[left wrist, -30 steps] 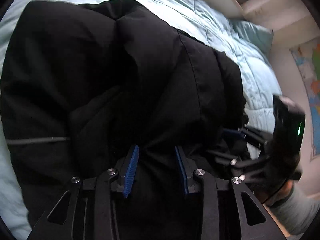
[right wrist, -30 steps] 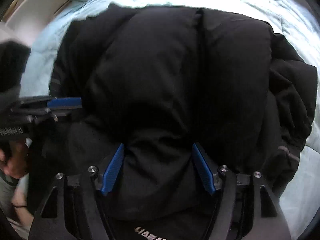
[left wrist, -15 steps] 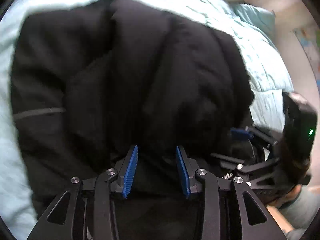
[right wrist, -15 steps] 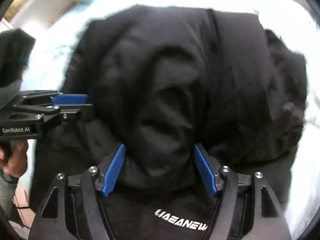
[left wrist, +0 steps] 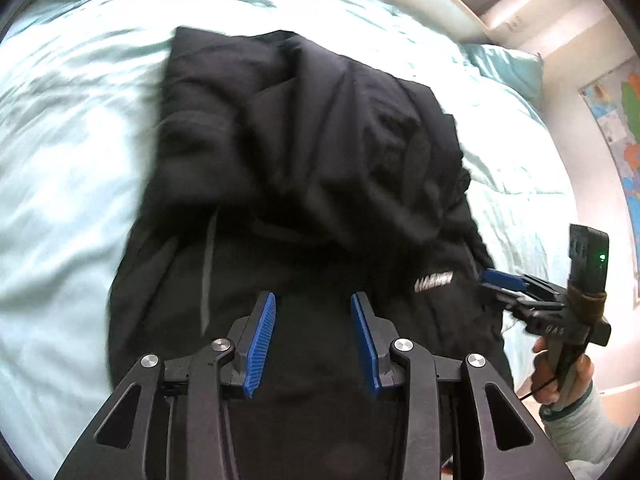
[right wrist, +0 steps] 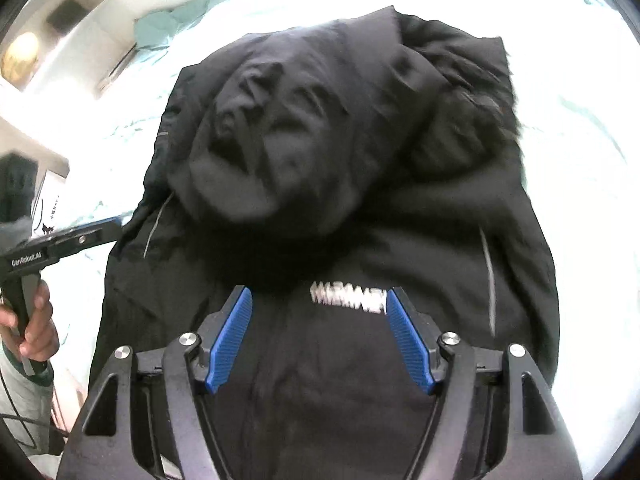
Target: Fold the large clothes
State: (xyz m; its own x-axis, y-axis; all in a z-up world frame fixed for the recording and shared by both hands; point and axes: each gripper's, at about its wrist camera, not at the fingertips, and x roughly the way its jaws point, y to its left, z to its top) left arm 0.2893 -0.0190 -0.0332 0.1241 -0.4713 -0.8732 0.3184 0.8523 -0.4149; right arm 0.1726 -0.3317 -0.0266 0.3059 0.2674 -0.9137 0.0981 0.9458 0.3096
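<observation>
A large black padded jacket (left wrist: 320,168) lies on the bed, its far part folded back over the near part. A white logo (left wrist: 434,281) shows on the near part, also in the right wrist view (right wrist: 348,298). The jacket fills the right wrist view (right wrist: 340,152). My left gripper (left wrist: 313,300) is open and empty above the jacket's near part. My right gripper (right wrist: 319,298) is open and empty above the logo. Each gripper also shows in the other's view, the right at the jacket's right edge (left wrist: 508,284), the left at its left edge (right wrist: 102,228).
A light blue quilt (left wrist: 72,140) covers the bed all around the jacket. A blue pillow (left wrist: 504,68) lies at the far right, by a window ledge. A wall map (left wrist: 624,120) hangs to the right. A wall and shelf (right wrist: 48,40) stand at the far left.
Both grippers have pulled back and up from the jacket, so more quilt shows around it. The folded-over part has settled and the white logo has come into view.
</observation>
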